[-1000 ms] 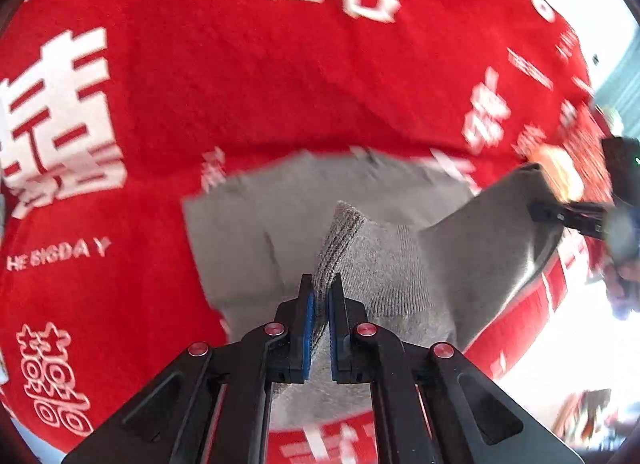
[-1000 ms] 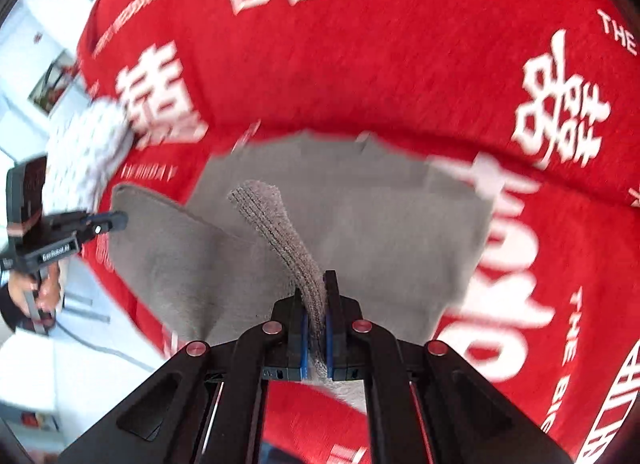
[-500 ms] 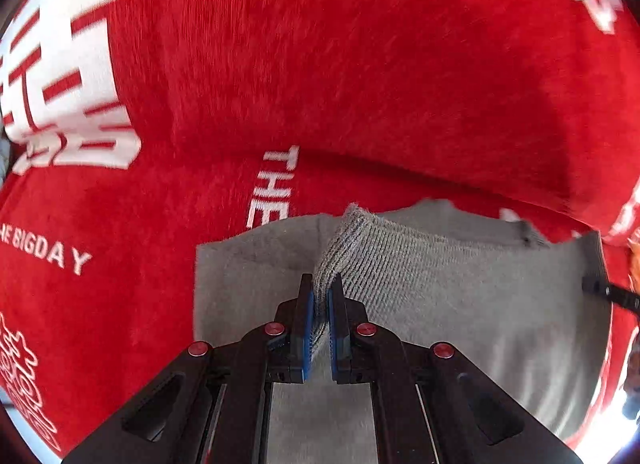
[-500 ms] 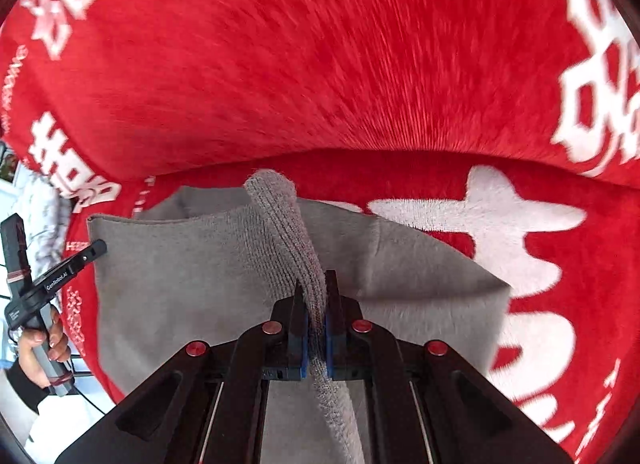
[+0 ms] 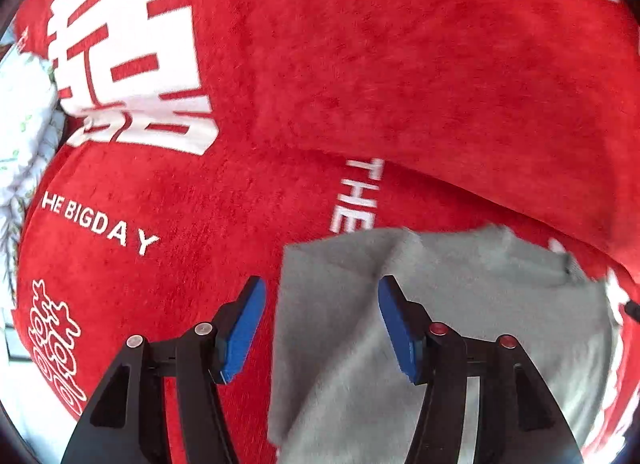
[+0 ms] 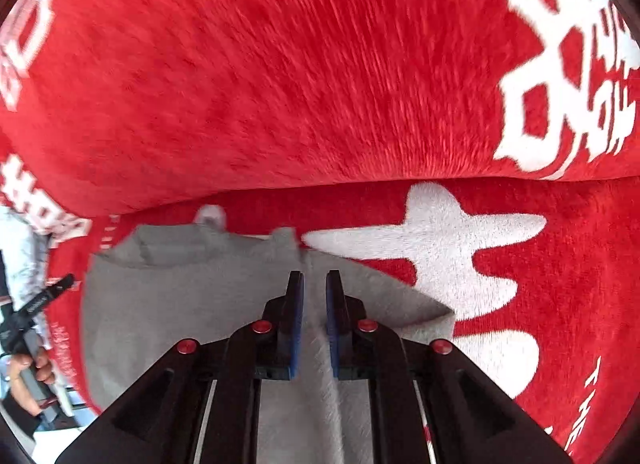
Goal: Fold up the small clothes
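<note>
A small grey garment (image 5: pixel 460 316) lies folded over on the red blanket (image 5: pixel 360 63); it also shows in the right wrist view (image 6: pixel 180 304). My left gripper (image 5: pixel 320 320) is wide open and empty, its blue pads straddling the garment's left edge. My right gripper (image 6: pixel 314 304) stands just above the garment's right part, its jaws a narrow gap apart with no cloth between them. The left gripper's finger (image 6: pixel 52 292) and the hand holding it show at the left edge of the right wrist view.
The red blanket with white characters and "THE BIGDAY" lettering (image 5: pixel 100 223) rises into a soft ridge (image 6: pixel 280 83) right behind the garment. A white patterned cloth (image 5: pixel 24 123) lies at the blanket's left edge.
Both grippers have let go of the ribbed grey edge, which has dropped flat onto the garment. The left jaws opened wide, the right jaws only a little. Both views have shifted slightly.
</note>
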### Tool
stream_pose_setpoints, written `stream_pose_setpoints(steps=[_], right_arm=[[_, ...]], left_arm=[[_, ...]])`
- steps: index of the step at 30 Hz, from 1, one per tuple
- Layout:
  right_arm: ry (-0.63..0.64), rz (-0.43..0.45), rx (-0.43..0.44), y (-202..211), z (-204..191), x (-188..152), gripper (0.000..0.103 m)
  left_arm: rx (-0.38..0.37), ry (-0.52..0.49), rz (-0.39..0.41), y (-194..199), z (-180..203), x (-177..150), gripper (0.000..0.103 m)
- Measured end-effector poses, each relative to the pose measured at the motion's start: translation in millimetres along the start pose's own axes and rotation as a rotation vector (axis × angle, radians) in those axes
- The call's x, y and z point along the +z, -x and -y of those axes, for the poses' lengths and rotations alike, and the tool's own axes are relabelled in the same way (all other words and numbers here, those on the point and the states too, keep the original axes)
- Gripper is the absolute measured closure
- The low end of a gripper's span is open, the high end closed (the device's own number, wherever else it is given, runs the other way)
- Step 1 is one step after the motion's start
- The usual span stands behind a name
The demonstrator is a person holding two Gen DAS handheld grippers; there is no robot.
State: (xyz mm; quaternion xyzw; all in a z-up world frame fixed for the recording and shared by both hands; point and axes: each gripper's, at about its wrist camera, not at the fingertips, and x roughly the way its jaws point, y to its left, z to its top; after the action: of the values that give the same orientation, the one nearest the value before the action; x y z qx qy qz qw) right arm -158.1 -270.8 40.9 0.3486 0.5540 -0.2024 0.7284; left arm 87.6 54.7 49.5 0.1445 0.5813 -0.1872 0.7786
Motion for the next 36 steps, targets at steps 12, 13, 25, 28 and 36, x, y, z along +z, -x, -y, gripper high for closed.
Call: stream_pose_setpoints(steps=[12,13,25,28,36], right_arm=[[0.055,-0.109,0.056,-28,-11,-53,0.094],[0.049,-0.101,0.045,-26,-9,-54,0.094],[-0.351,-0.097,0.285,44,19,-155,0.042],[-0.529,-0.145,0.34,41,28,-211,0.042],[-0.94,-0.013,0.336,26,86,-259,0.071]], left_arm=[[-0.069,-0.046,-0.111,-41,16,-40,0.038],[-0.069,-0.044,-0.116,-42,10,-41,0.033],[-0.209,0.036,-0.311,-8,-70,-97,0.018],[-0.252,0.067,-0.363,-8,-74,-118,0.018],[-0.243,0.088,-0.343,-22,-66,-132,0.065]])
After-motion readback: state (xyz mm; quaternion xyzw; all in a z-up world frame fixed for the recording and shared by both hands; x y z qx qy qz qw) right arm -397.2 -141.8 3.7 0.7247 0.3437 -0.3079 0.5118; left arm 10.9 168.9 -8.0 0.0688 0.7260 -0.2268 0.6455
